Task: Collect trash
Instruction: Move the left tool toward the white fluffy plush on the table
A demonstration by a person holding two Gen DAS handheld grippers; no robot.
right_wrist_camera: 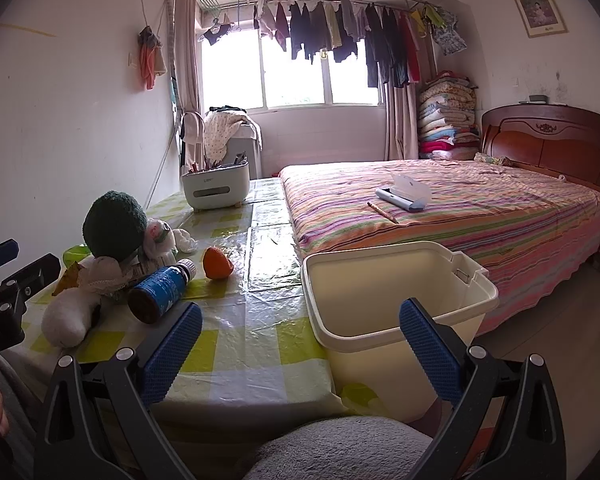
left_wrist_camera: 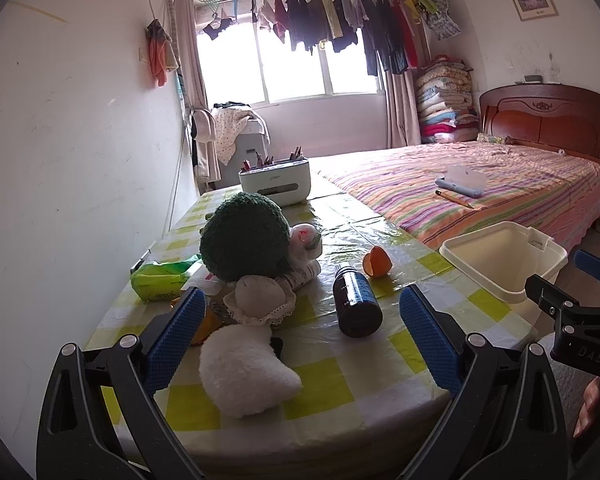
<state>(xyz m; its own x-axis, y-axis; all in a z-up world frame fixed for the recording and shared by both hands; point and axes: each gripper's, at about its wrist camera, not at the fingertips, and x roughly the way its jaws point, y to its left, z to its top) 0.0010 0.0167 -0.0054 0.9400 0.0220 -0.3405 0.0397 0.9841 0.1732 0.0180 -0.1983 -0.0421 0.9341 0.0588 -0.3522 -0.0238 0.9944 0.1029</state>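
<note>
Above table (left_wrist_camera: 340,392), both jaws wide, empty

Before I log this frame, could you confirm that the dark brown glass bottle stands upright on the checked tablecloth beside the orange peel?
Not quite: the dark brown glass bottle lies on its side, as the left wrist view shows, on the checked tablecloth beside the orange peel.

bright backlit window (left_wrist_camera: 288,68) blown out, fisheye edges dark & warped.

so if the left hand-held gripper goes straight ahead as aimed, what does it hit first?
Probably the white plush toy lying between its open fingers, near the table edge; the dark brown bottle lies just beyond. Depth is uncertain.
</note>
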